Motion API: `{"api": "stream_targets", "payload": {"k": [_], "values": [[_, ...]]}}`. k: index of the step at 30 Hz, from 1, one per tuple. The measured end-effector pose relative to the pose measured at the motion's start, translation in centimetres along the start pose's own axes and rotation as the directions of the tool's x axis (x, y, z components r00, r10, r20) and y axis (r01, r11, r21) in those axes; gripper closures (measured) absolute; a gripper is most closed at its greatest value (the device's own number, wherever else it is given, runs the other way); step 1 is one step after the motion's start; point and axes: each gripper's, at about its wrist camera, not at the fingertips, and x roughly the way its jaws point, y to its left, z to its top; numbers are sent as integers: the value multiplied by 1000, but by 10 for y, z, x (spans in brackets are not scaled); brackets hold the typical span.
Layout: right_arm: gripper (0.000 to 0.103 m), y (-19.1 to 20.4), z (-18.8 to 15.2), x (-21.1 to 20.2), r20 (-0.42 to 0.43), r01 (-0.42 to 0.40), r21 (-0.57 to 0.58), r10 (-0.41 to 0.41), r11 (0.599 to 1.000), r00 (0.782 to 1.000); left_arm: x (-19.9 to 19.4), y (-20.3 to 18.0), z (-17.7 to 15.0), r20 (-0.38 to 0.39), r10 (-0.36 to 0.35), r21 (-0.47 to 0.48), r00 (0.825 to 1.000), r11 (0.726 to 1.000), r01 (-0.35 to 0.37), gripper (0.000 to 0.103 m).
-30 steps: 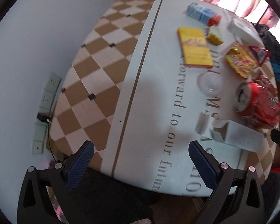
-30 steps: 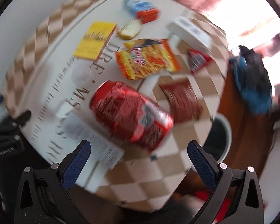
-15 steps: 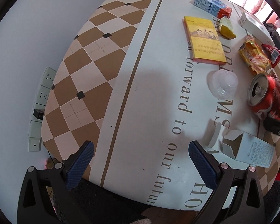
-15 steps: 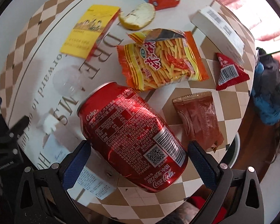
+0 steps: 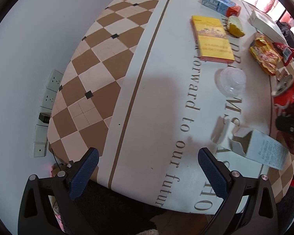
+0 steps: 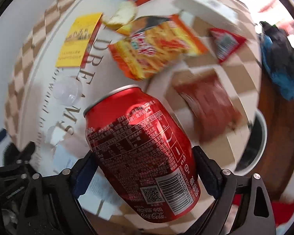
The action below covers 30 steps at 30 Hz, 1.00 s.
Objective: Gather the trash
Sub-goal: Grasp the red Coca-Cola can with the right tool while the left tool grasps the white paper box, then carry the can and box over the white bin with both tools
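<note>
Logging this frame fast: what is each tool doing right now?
Left tool: open, holding nothing.
Right tool: closed on the red cola can.

can: glossy red metal | cup: clear plastic

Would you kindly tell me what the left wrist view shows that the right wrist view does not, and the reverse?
Only the left wrist view shows the white wall sockets and the open left gripper. Only the right wrist view shows the dark red foil packet, the white round bin and the right gripper clamping the red cola can. Both show that can, the yellow flat box and the clear plastic cup.
</note>
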Motion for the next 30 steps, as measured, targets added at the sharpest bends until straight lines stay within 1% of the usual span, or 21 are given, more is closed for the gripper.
{"api": "stream_targets", "payload": {"k": [2,4,6,8,9,10,12,14,15,16,17,18,19,20,21,23,25,27,28,29,30], "values": [[10,-13,-16,-15,45,-19,67,16,998,999,-7,-5,-1,5,-9,8,1000,1000,9,0],[10,-29,-33,-28,97,-32,143,19,989,995,-21,-15,-4,11,-37,7,999,999,37,0],[10,-47,-54,-35,140,-47,240,13,970,990,-32,-24,-6,11,-96,-16,995,995,96,0],[10,-59,-73,-33,154,-56,314,7,948,988,-37,-37,-8,-14,-168,-44,986,985,167,0],[10,-66,-83,-29,159,-69,354,13,933,987,-36,-47,-8,-48,-223,-67,974,973,220,0],[10,-70,-96,-23,160,-82,394,20,915,987,-33,-51,-8,-68,-253,-82,965,966,247,0],[10,-76,-112,-10,165,-101,452,29,886,986,-23,-71,-2,-132,-352,-140,927,932,334,1],[10,-83,-124,1,173,-121,497,39,859,984,-15,-84,1,-159,-413,-197,897,903,381,3],[10,-85,-127,3,177,-127,511,41,850,983,-8,-91,5,-171,-443,-238,880,885,399,7],[10,-89,-137,2,178,-128,523,39,843,983,-4,-97,7,-181,-463,-267,868,872,409,14],[10,-91,-139,2,178,-130,527,40,840,983,-2,-103,9,-189,-471,-291,862,865,408,22],[10,-96,-142,2,179,-134,529,45,838,983,3,-106,11,-194,-476,-321,858,857,403,35],[10,-97,-144,2,175,-134,528,47,839,983,5,-107,10,-194,-478,-334,857,853,400,46],[10,-97,-145,3,175,-135,523,50,842,983,5,-106,10,-184,-484,-347,856,846,404,49],[10,-96,-145,3,176,-139,518,54,844,983,3,-106,10,-173,-477,-343,862,849,401,52],[10,-97,-148,2,173,-147,513,65,846,983,-1,-106,8,-165,-437,-274,884,881,385,55],[10,-96,-150,3,172,-165,510,87,844,981,-9,-109,7,-164,-382,-153,909,921,359,58],[10,-93,-149,5,171,-185,511,111,840,979,-16,-106,2,-158,-309,-13,938,950,311,60],[10,-91,-148,6,171,-192,509,120,839,978,-18,-105,-2,-149,-274,53,950,957,284,61],[10,-89,-147,6,169,-197,506,127,839,977,-21,-103,-4,-141,-239,137,961,956,258,62],[10,-85,-146,6,170,-211,502,143,839,975,-22,-99,-7,-138,-206,196,969,953,230,62]]}}
